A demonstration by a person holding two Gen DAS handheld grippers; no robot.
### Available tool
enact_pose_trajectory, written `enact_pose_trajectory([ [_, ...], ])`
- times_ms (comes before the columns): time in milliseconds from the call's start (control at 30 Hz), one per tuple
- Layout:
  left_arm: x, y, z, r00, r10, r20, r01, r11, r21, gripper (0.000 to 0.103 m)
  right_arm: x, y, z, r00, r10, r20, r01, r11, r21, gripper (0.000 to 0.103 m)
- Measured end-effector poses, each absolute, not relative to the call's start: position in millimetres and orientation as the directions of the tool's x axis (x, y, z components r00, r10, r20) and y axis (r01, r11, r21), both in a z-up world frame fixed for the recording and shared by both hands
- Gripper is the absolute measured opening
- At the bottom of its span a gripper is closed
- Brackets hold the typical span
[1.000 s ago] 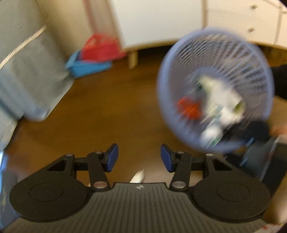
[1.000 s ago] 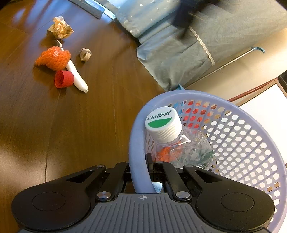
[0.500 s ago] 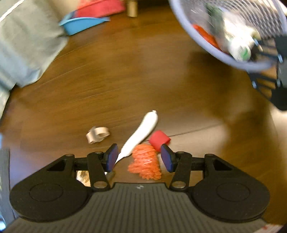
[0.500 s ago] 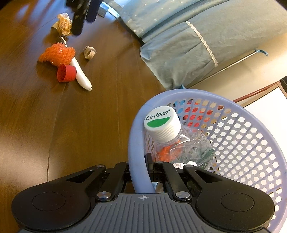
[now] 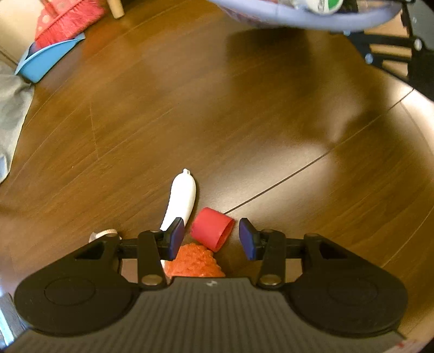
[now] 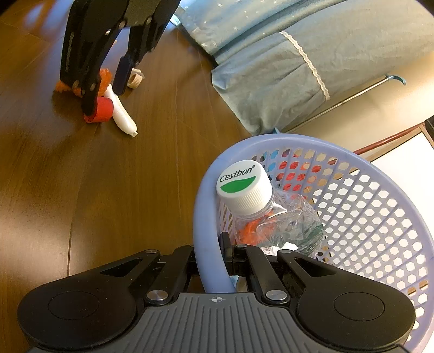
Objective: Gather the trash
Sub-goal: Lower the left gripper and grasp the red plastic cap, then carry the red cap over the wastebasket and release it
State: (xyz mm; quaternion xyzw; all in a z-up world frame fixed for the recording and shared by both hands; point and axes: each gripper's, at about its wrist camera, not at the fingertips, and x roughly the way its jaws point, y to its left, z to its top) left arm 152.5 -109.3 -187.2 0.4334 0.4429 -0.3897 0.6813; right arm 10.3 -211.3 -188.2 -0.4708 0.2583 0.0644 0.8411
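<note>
A red cap (image 5: 212, 228) lies on its side on the wooden floor between the open fingers of my left gripper (image 5: 211, 237). Just behind it sits orange foam netting (image 5: 194, 262), and a white tube (image 5: 180, 202) lies to its left. The right wrist view shows the same red cap (image 6: 101, 110), white tube (image 6: 123, 116) and left gripper (image 6: 104, 95) low over them. My right gripper (image 6: 210, 258) is shut on the rim of a lilac mesh basket (image 6: 379, 217). Inside the basket is a crushed clear bottle (image 6: 271, 217) with a white cap.
A small beige ring (image 6: 134, 78) lies by the trash pile. Blue-grey bedding (image 6: 298, 54) hangs to the floor at the back right. A blue dustpan (image 5: 46, 61) with a red brush (image 5: 67, 19) sits at the far left, near a furniture leg (image 5: 115, 8).
My left gripper has swung down from facing the basket and dropped over the trash pile, so the red cap now lies between its fingers. The right gripper still holds the basket.
</note>
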Motion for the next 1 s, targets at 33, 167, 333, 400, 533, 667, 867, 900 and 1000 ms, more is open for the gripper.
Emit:
enact_pose_trajectory([
  [33, 152.8, -110.3, -189.3, 0.296, -0.141, -0.945, 0.917, 0.318, 0.240, 0.039, 10.6, -211.5, -188.8, 0.858, -0.135, -0.496, -0.352, 0.549, -0.758, 0.000],
  [167, 153.0, -109.5, -188.4, 0.274, -0.124, -0.954, 0.914, 0.343, 0.218, 0.021, 11.2, -211.7, -189.7, 0.858, -0.136, -0.495, -0.351, 0.549, -0.759, 0.000],
  [333, 149.3, -98.6, -172.0, 0.254, -0.137, -0.957, 0.892, 0.417, 0.177, 0.020, 11.9, -210.7, -188.2, 0.858, -0.140, -0.495, -0.347, 0.554, -0.757, 0.000],
  [400, 143.7, -91.5, -160.4, 0.255, -0.155, -0.954, 0.882, 0.443, 0.164, 0.020, 13.0, -209.9, -187.2, 0.856, -0.142, -0.497, -0.345, 0.557, -0.755, 0.000],
  [533, 129.4, -81.2, -135.1, 0.262, -0.164, -0.951, 0.867, 0.472, 0.157, 0.020, 12.8, -208.7, -187.9, 0.854, -0.144, -0.500, -0.350, 0.553, -0.757, 0.000],
  [667, 122.9, -77.8, -107.3, 0.284, -0.179, -0.942, 0.849, 0.504, 0.160, 0.020, 11.2, -207.4, -188.9, 0.851, -0.145, -0.505, -0.355, 0.549, -0.757, 0.000],
  [867, 118.1, -93.9, -70.9, 0.333, -0.230, -0.914, 0.845, 0.502, 0.182, 0.020, 13.1, -205.0, -189.9, 0.845, -0.148, -0.515, -0.365, 0.545, -0.755, 0.000],
  [900, 116.5, -97.8, -68.1, 0.339, -0.237, -0.910, 0.846, 0.500, 0.185, 0.020, 13.0, -204.3, -190.2, 0.844, -0.148, -0.516, -0.367, 0.544, -0.755, 0.000],
  [1000, 112.9, -104.7, -56.4, 0.358, -0.257, -0.898, 0.847, 0.493, 0.197, 0.020, 12.6, -202.5, -190.5, 0.841, -0.146, -0.521, -0.372, 0.542, -0.753, 0.000],
])
